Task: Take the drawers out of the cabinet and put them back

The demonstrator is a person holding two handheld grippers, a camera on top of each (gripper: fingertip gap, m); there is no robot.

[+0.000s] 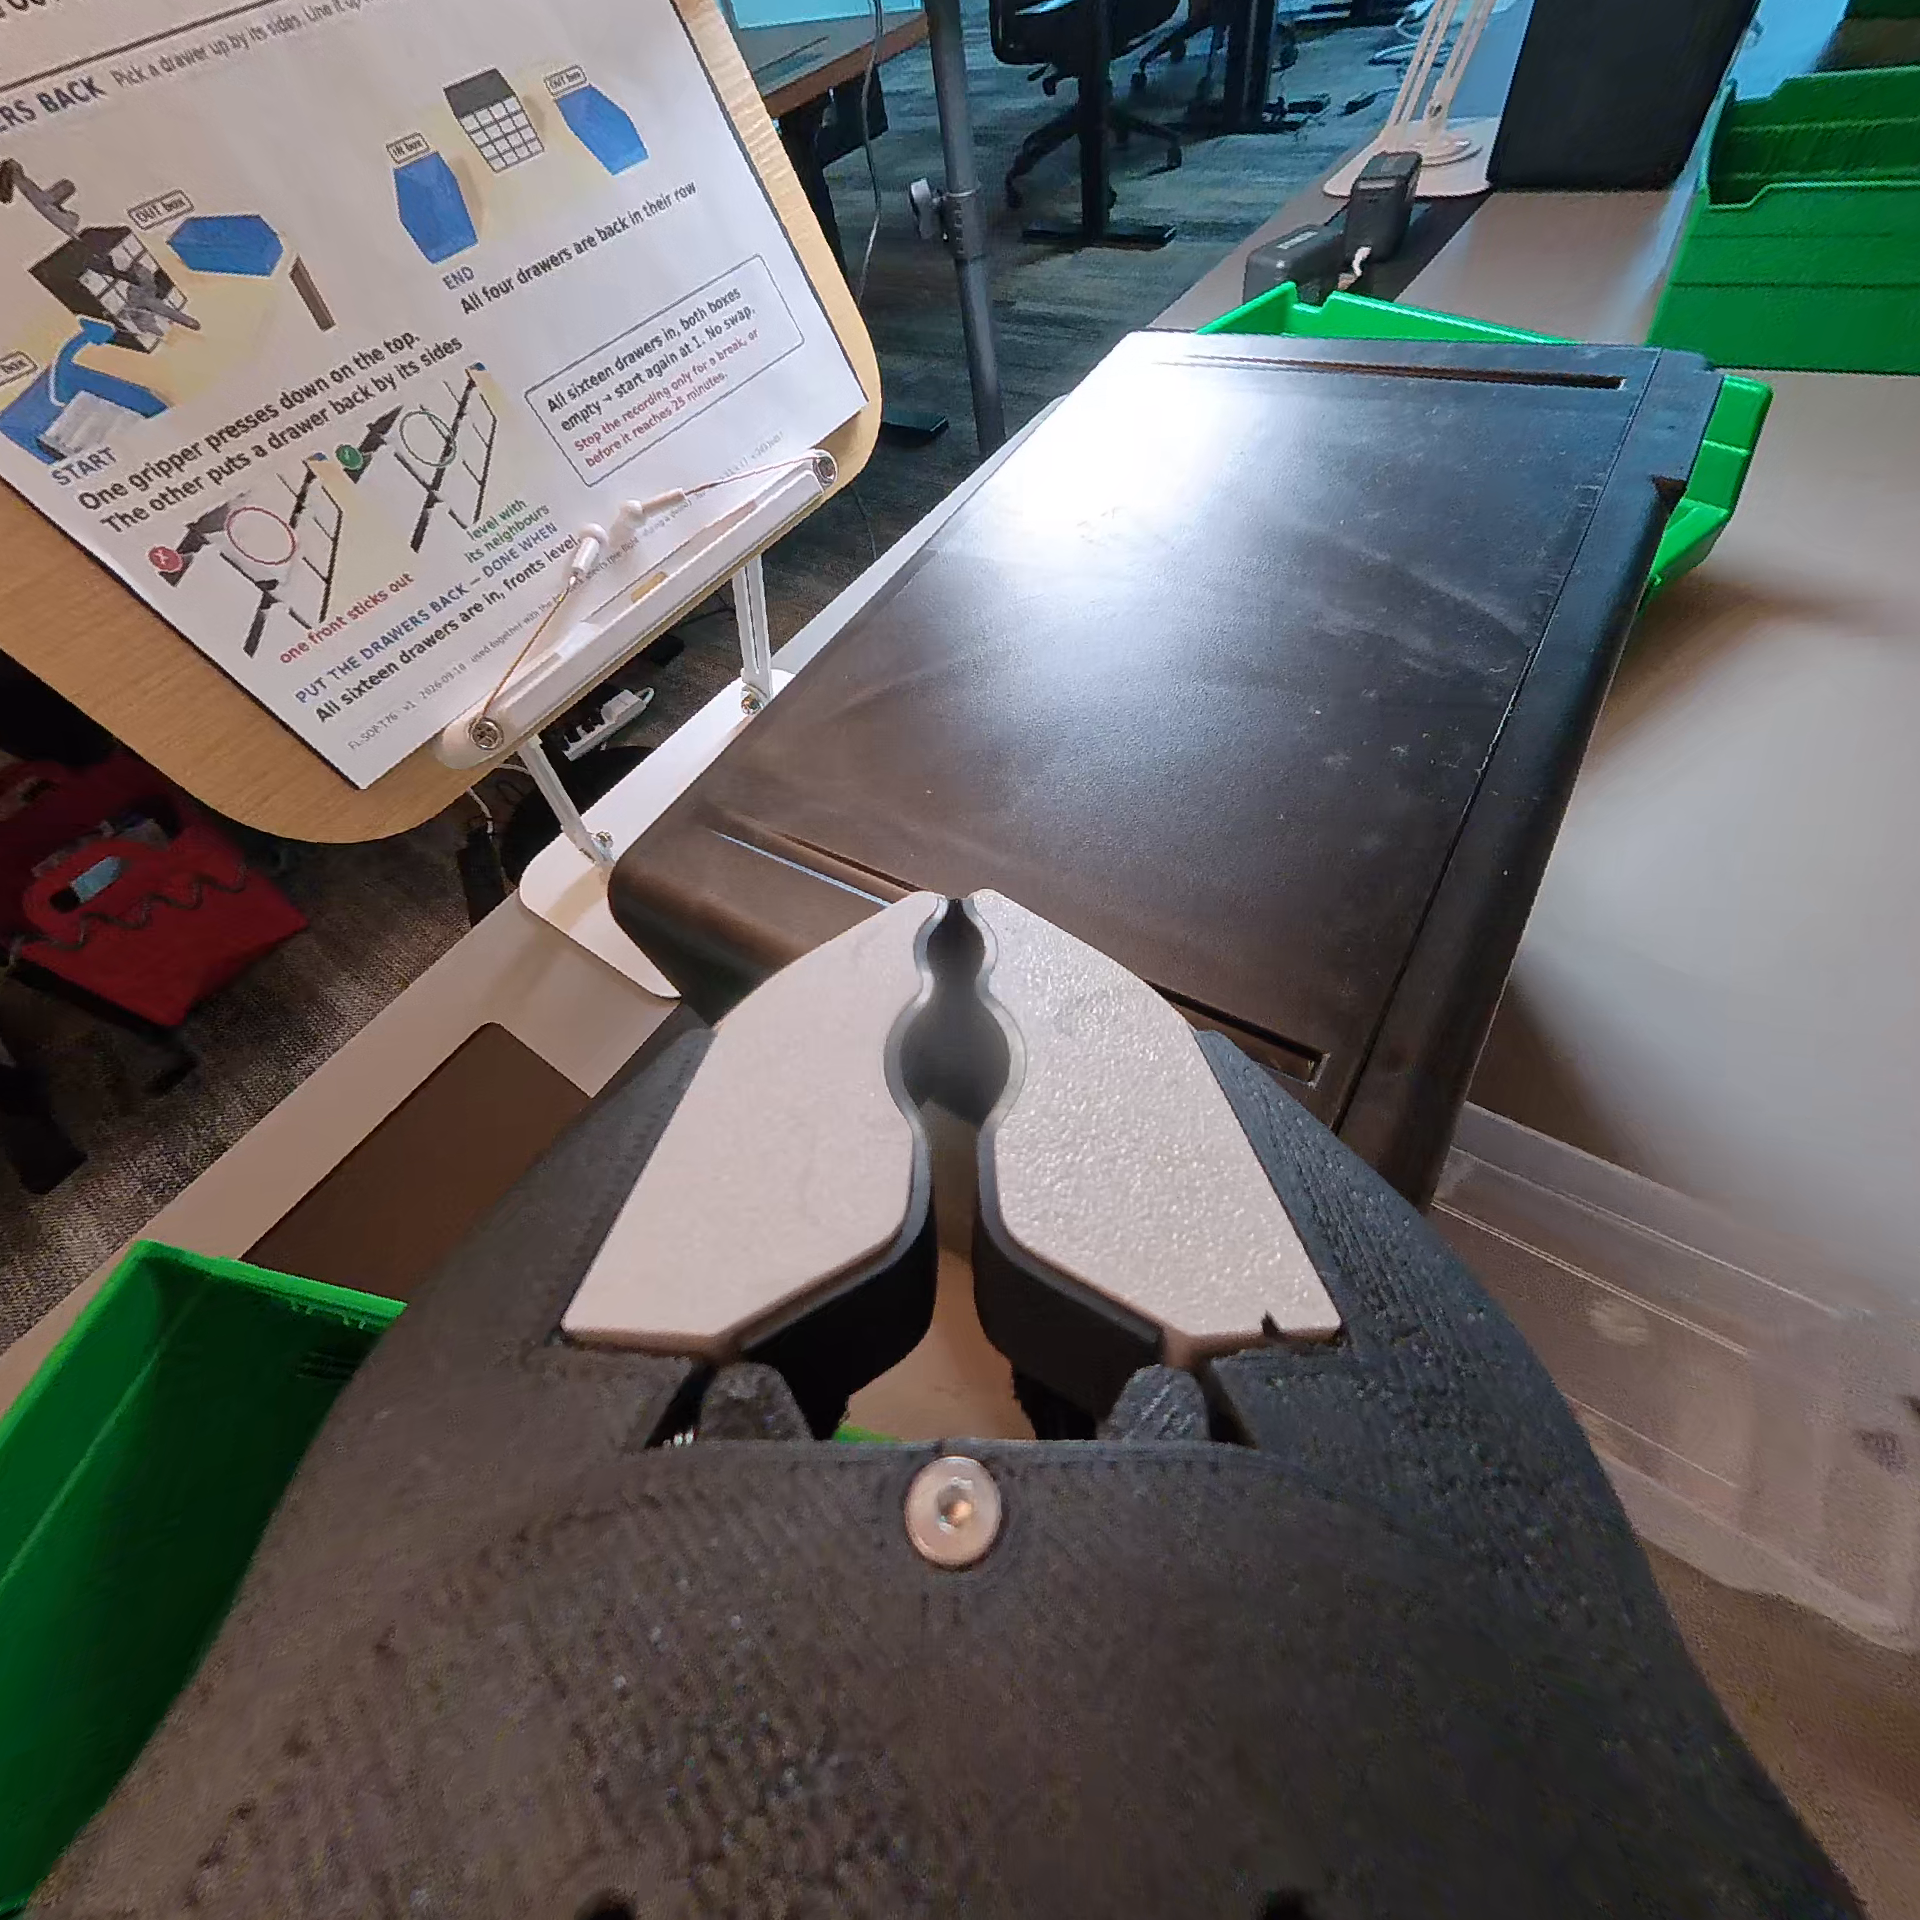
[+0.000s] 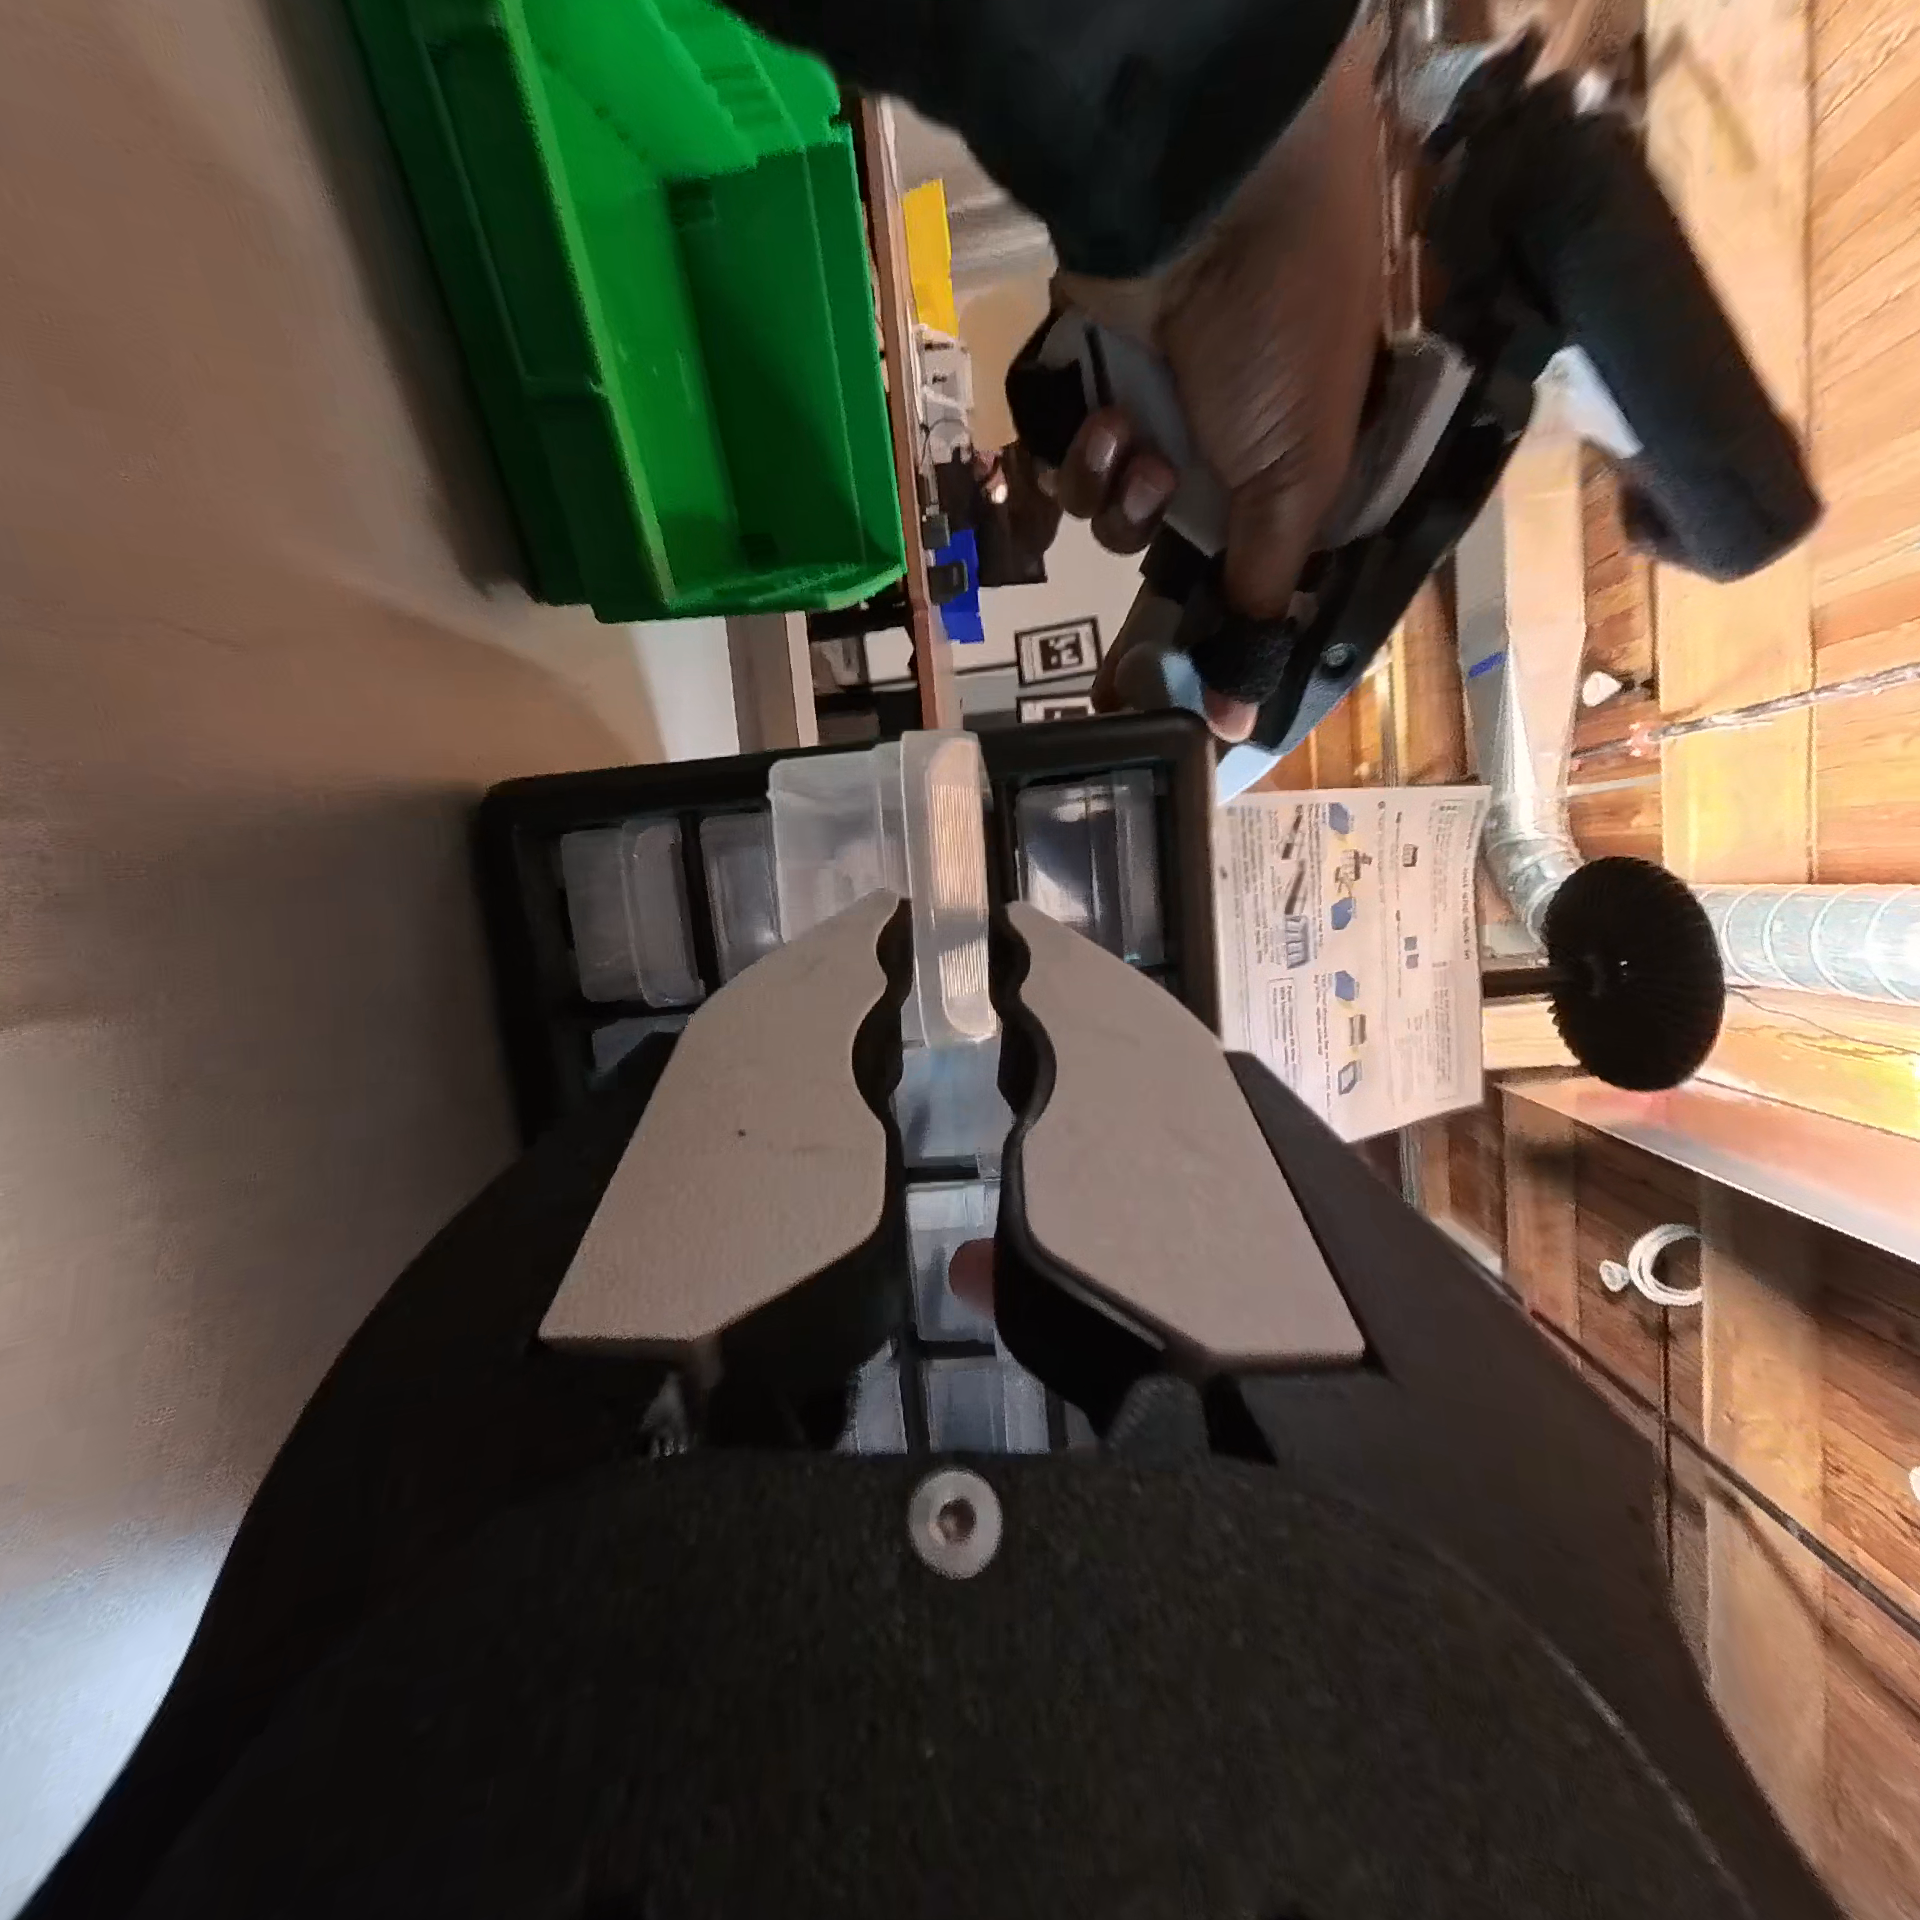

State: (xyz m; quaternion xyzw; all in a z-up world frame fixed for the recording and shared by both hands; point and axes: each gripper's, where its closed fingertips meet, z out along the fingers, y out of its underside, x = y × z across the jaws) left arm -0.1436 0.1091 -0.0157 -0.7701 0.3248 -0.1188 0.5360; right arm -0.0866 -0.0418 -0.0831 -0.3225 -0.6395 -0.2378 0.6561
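Note:
The black cabinet (image 1: 1247, 675) lies under my left gripper (image 1: 954, 912), which is shut and empty, with its tips resting on the cabinet's top near the corner. In the right wrist view the cabinet's front frame (image 2: 514, 831) faces me, turned sideways. A clear drawer (image 2: 821, 831) sticks partly out of its slot. My right gripper (image 2: 951, 909) is shut on this drawer's clear handle tab (image 2: 945, 831). Other clear drawers (image 2: 623, 904) sit flush in their slots. A hand holds the left gripper (image 2: 1195, 681) on the cabinet's top edge. A blurred clear shape (image 1: 1662, 1351) shows at the cabinet's front.
A green bin (image 1: 125, 1455) stands at the near left, and another green bin (image 1: 1714, 416) behind the cabinet. More green bins (image 1: 1818, 208) are stacked far right. An instruction sheet on a stand (image 1: 416, 364) stands left of the cabinet. A green bin (image 2: 675, 312) also shows on the table.

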